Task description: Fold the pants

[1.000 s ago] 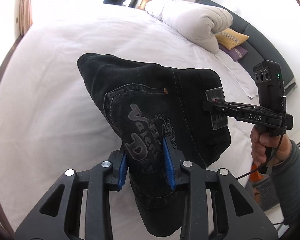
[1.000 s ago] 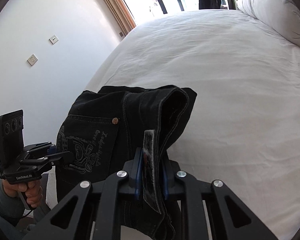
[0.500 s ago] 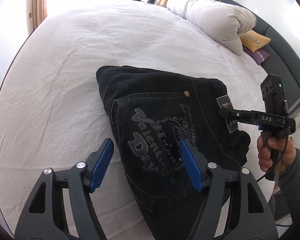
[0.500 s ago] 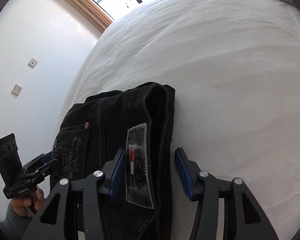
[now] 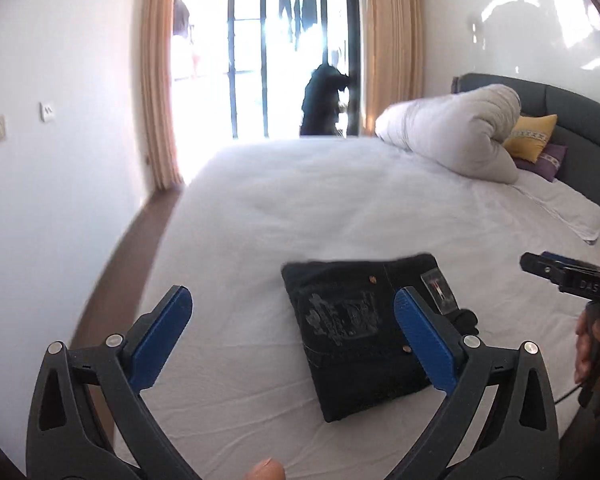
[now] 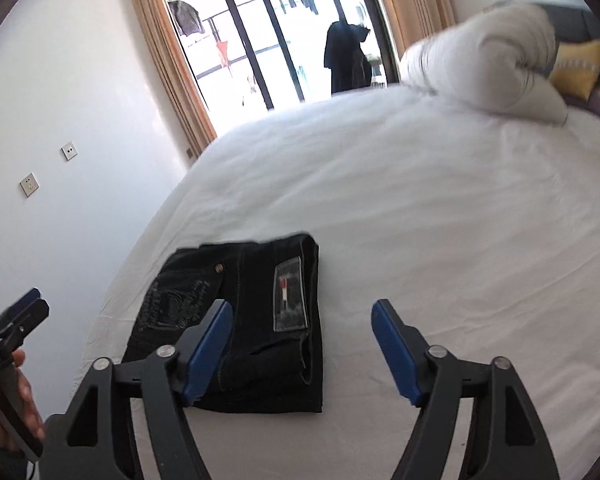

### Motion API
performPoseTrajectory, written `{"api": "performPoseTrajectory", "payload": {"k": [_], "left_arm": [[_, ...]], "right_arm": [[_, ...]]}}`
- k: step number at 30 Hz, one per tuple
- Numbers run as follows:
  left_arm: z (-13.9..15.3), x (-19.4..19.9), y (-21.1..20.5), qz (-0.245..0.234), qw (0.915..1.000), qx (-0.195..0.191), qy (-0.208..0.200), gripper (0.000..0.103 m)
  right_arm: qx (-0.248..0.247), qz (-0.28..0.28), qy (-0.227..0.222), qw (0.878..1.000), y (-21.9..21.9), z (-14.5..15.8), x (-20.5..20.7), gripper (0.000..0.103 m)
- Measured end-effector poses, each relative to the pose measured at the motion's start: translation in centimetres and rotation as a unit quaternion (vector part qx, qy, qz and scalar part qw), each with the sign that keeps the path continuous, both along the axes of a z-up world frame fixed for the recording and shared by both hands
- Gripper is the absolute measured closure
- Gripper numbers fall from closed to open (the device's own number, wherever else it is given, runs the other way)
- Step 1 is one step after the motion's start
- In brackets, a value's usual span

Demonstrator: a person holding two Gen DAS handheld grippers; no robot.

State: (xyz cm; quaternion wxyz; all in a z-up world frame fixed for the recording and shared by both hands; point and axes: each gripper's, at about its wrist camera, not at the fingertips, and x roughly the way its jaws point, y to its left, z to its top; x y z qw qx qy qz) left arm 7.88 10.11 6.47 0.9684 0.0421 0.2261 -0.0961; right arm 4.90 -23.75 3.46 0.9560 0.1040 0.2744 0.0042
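As both tongs gape, folded pants (image 6: 240,320) flat on bed (image 6: 440,220), long axis running away

"DAS" in white on the right gripper (image 5: 540,266); pants (image 5: 364,332) pocket print and patch unreadable

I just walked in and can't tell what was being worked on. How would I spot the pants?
Start at the big bed with the white sheet, whose rolled white duvet lies at the far end. On the near part of the sheet lies a flat, squarish bundle of black denim, the folded pants. It is the only dark thing on the sheet, with a grey printed back pocket and a pale waistband patch.
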Motion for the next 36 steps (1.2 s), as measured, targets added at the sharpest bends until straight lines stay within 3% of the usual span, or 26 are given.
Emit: {"api": "performPoseTrajectory", "payload": {"k": [2,4,7,10,16,22,36], "left_arm": [[2.8,-3.1,0.1,0.017,0.9976,0.014,-0.065,0.0],[4.9,-5.2,0.5,0.035,0.9951,0.011,-0.092,0.0],[7.1,-6.0,0.8,0.022,0.9987,0.022,-0.041,0.0],[8.2,-7.3,0.9,0.043,0.9976,0.045,-0.03,0.0],[8.2,-9.1,1.5,0.056,0.9976,0.007,0.041,0.0],[6.5,-9.8,0.9,0.059,0.9941,0.0,0.091,0.0],[3.2,-6.4,-0.5,0.049,0.9881,-0.002,0.146,0.0]], "right_arm": [[-0.04,-0.016,-0.075,0.996,1.8,3.2,-2.6,0.0],[-0.077,-0.025,-0.126,0.989,3.3,5.9,-4.9,0.0],[-0.1,-0.04,-0.152,0.982,4.4,9.3,-7.0,0.0],[-0.083,-0.031,-0.161,0.983,4.7,11.5,-8.4,0.0],[-0.061,-0.046,-0.079,0.994,5.3,12.0,-8.7,0.0],[-0.045,-0.057,-0.027,0.997,5.5,11.2,-8.9,0.0],[-0.041,-0.045,0.041,0.997,6.8,8.1,-8.2,0.0]]}}
